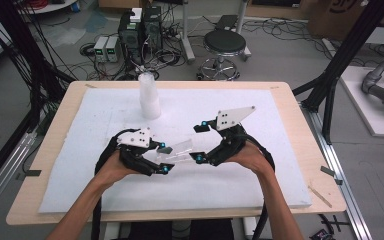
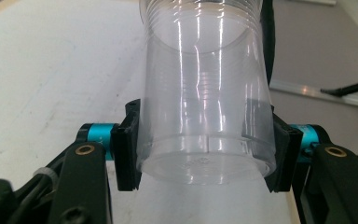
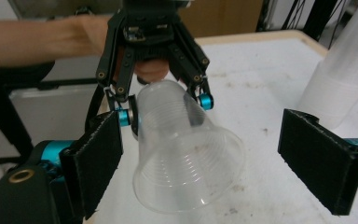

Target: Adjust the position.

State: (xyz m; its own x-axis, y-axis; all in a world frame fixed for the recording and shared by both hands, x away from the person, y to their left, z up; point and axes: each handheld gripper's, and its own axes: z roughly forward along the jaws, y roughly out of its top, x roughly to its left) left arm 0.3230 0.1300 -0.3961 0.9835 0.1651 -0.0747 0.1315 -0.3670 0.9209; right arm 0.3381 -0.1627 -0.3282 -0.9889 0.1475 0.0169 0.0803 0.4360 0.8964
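Gripping a clear plastic cup (image 2: 207, 116) near its base: left tongs (image 1: 162, 159), both pads pressed against the cup's wall, cup lying roughly level above the white foam sheet (image 1: 260, 185) on the bench (image 1: 300, 125), open mouth pointing toward the right tongs (image 1: 200, 142). Standing wide apart and holding nothing: right tongs, 1 pad on either side of the cup's mouth in the right gripper view, not touching it. Upright farther back on the foam: a stack of cups (image 1: 149, 96), well apart from both tongs.
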